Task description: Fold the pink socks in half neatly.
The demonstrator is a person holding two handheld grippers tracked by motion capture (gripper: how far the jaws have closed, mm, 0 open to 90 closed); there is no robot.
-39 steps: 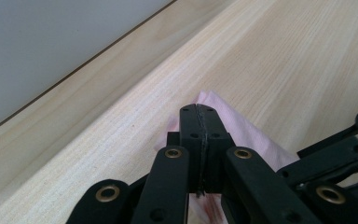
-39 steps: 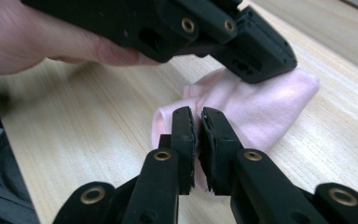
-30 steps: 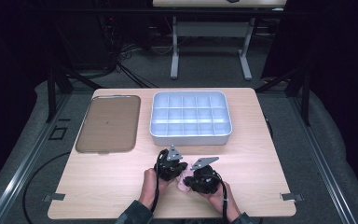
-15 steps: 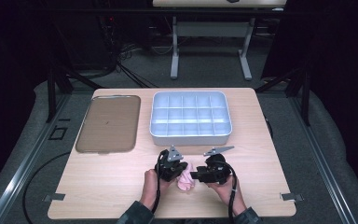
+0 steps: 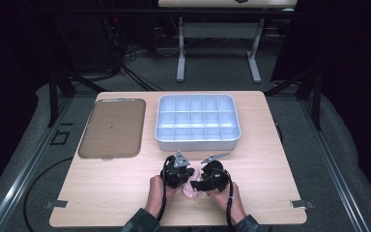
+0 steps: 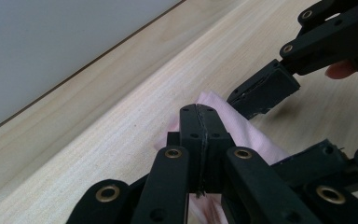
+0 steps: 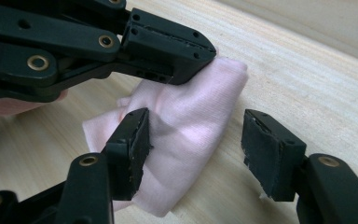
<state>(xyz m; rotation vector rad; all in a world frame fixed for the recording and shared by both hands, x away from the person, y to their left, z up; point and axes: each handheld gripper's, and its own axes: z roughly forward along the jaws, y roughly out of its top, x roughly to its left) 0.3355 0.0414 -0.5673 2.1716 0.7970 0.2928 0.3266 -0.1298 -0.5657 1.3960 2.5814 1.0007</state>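
Note:
A small pink cloth [image 5: 191, 190] lies crumpled on the wooden table [image 5: 101, 193] near its front edge, between the two hands. My left gripper [image 6: 199, 112] is shut, its tips pinching one edge of the cloth [image 6: 247, 133]. From the other side comes my right gripper [image 7: 196, 140]. Its jaws have just been opening and now stand apart astride the cloth [image 7: 186, 121], the left pad resting against the fabric and the right pad clear of it. In the high view the left gripper [image 5: 186, 184] and right gripper [image 5: 197, 185] meet over the cloth.
A grey box with several compartments [image 5: 197, 121] stands at the back middle of the table. A flat brown tray [image 5: 111, 128] lies to its left. The table's front edge runs just under the person's wrists.
The right gripper's jaws have opened around the cloth, and the right hand has shifted a little sideways. The left gripper has stayed put, still shut.

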